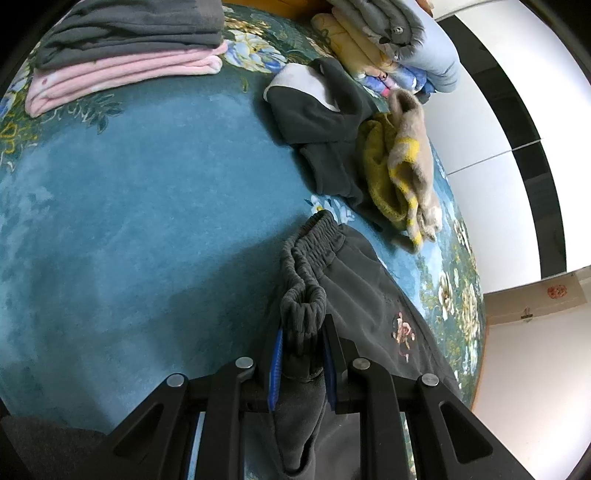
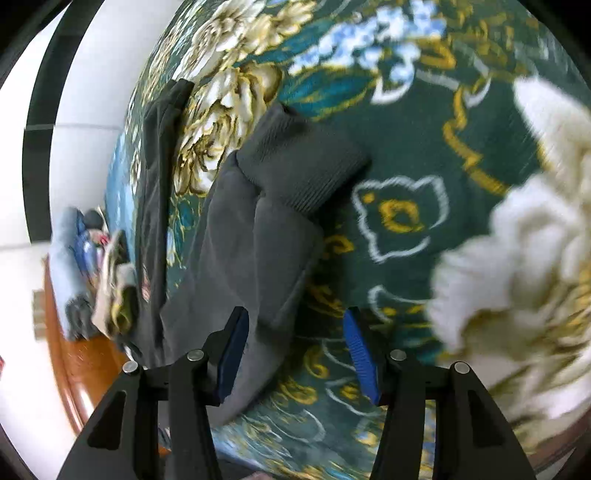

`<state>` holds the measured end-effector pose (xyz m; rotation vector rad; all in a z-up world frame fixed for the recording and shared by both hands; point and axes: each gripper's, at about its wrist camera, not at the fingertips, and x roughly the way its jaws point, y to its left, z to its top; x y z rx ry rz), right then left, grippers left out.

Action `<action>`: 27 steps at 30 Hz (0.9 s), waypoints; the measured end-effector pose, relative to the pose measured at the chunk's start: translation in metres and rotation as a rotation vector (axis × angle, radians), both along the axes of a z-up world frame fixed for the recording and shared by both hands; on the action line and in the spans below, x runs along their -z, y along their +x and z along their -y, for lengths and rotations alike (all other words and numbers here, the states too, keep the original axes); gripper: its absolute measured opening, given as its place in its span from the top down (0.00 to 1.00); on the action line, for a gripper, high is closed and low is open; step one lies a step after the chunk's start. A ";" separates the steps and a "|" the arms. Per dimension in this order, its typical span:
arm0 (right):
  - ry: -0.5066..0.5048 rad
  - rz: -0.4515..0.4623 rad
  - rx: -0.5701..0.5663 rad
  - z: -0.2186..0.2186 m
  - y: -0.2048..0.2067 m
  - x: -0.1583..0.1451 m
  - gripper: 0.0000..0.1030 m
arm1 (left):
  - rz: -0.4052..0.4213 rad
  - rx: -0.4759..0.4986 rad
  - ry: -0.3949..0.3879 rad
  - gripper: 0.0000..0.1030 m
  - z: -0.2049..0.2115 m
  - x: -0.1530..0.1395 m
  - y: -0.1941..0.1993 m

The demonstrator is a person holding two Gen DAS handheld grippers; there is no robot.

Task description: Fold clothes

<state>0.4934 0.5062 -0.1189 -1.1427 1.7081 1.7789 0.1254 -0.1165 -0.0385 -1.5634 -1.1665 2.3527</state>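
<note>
**Left tool pinching the waistband, right tool standing open over a trouser leg**

The left tool is clamping narrowly on the gathered elastic waistband of the dark grey trousers — the bunched fabric is filling the gap between its blue pads. The trousers are lying on the teal floral bedspread, near its edge.

The right tool is standing about half open, gripping nothing. The grey trouser leg with its ribbed cuff is running up between the blue pads — the cloth is lying against the left pad, while the right one is hanging clear over the bedspread. This view is blurred.

Counting from the left wrist view: one folded stack at the far left, with a pink blanket under grey garments; one crumpled black-and-white garment; one yellow and beige knit beside it; and one further pile of folded bedding behind.
</note>
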 end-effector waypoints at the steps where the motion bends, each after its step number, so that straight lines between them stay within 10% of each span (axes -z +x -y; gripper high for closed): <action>1: -0.015 -0.003 0.019 0.002 -0.002 0.004 0.47 | 0.001 -0.003 0.008 0.81 0.001 0.000 0.000; 5: -0.043 -0.037 0.051 0.003 -0.014 0.003 0.90 | -0.010 -0.020 0.031 0.81 0.005 -0.001 0.001; 17: 0.266 -0.265 -0.022 -0.023 -0.052 -0.161 0.96 | -0.143 -0.045 0.101 0.84 0.025 -0.068 0.038; 27: 0.300 -0.237 -0.077 -0.022 -0.082 -0.177 0.96 | 0.026 -0.049 0.008 0.84 0.018 -0.060 0.020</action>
